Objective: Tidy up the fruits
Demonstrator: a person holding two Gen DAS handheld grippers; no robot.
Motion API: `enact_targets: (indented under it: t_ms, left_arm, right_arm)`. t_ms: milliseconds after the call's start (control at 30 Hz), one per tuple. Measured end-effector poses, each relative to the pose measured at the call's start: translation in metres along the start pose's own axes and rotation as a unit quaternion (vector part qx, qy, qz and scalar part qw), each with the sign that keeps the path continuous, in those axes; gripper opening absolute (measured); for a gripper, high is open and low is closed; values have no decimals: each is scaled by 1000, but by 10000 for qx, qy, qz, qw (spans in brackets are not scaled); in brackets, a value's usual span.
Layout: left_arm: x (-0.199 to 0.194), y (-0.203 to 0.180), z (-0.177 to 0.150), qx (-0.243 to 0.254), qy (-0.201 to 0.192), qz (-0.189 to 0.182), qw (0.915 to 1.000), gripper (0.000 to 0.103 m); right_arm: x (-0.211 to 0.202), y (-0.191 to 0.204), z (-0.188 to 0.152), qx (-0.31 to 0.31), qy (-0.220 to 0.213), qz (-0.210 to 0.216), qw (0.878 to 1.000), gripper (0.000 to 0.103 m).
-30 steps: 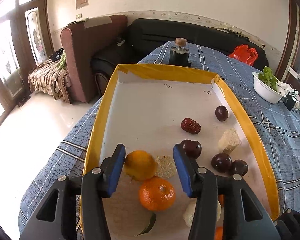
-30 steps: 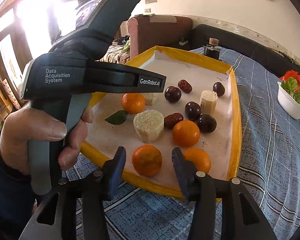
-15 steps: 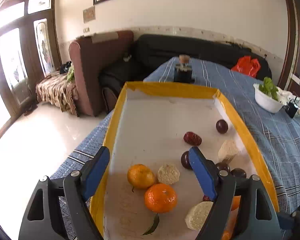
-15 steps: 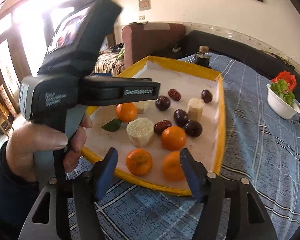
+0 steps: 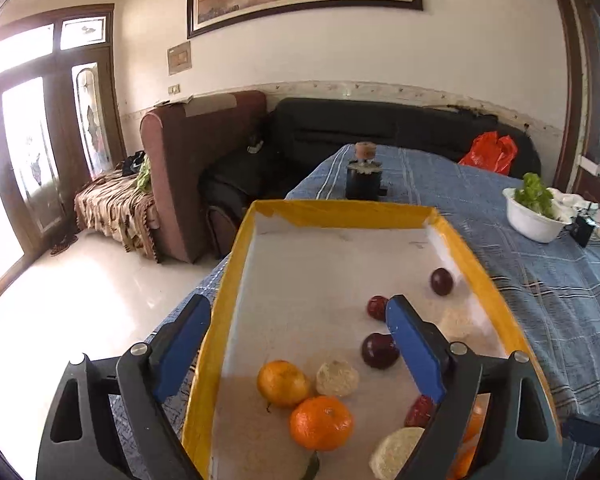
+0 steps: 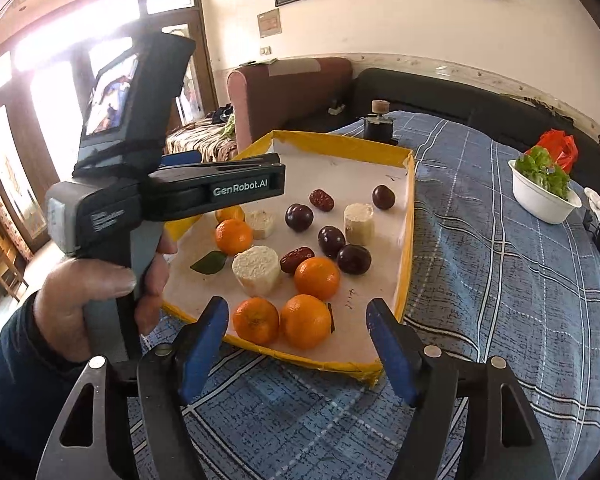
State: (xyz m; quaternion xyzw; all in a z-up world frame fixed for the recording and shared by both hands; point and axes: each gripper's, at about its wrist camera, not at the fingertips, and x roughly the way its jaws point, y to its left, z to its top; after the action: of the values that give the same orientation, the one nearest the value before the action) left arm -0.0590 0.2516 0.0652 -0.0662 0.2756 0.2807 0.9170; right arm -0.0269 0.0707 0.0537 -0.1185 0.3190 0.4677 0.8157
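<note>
A yellow-rimmed tray [image 5: 220, 312] with a white floor holds several oranges, dark plums, red dates and pale cut cylinders. My left gripper [image 5: 300, 344] hovers over the tray's near left part, its jaws opening with nothing pressed between the blue pads. An orange [image 5: 283, 383] and a second orange [image 5: 321, 423] lie free below it, beside a pale piece [image 5: 337, 378]. My right gripper [image 6: 296, 344] hangs above the tray's near rim [image 6: 332, 364], jaws opening and empty. Two oranges [image 6: 256, 320] [image 6: 306, 321] rest just beyond it. A hand [image 6: 84, 292] holds the left gripper.
The tray lies on a blue plaid cloth [image 6: 500, 280]. A white bowl of greens [image 6: 544, 196] stands at the right, with a small dark jar with a cork top [image 6: 378, 124] beyond the tray's far end. A brown armchair [image 5: 188, 168] and a black sofa [image 5: 380, 132] stand behind.
Both grippers' jaws have spread wide. The left one let go of the orange it held and tilted up. The right one drew back and up from the orange at the near rim.
</note>
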Motion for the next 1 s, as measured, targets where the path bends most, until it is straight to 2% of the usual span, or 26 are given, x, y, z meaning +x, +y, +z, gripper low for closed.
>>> enact_targets:
  t_ms: [167,267,367,433,533,600,733,833,900,1000]
  left_arm:
    - [2,3,4,-44,-169,-6,9998,89]
    - [-14,5,0,-158,-438,98,9989,89]
    - [-33,3,-5,-202,-545,-117,9982,89]
    - [-45,1,-12,-188,-556,-213,9980,97]
    - [-64,-4,-30,-158,-630,-295,9975,101]
    - [-75,-12,-42,35,-684,-214,9974,103]
    - [-86,-25,-53,175,-636,-224,9976,103]
    - [-87,-33,-54,210,-551,-231,9980,103]
    - [-85,-41,-56,343,-503,-57,9981,103]
    - [-81,-53,-56,599,-380,134,9974,103]
  right_arm:
    - [-4,0,-2,46,-51,34,10000,77]
    - [-9,-2,-3,99,-107,55,9999,77]
    - [-14,-9,-4,201,-160,30,9997,78]
    - [-18,-16,-4,293,-204,-1,9994,79]
    - [-27,-27,-5,427,-270,-272,9984,85]
    - [-35,-36,-6,557,-305,-397,9972,88]
    - [-54,-54,-11,819,-447,-509,9943,95]
    - [-65,-60,-17,793,-550,-761,9924,98]
    - [-69,-62,-23,815,-649,-913,9904,102]
    - [-72,-62,-27,797,-778,-1027,9885,102]
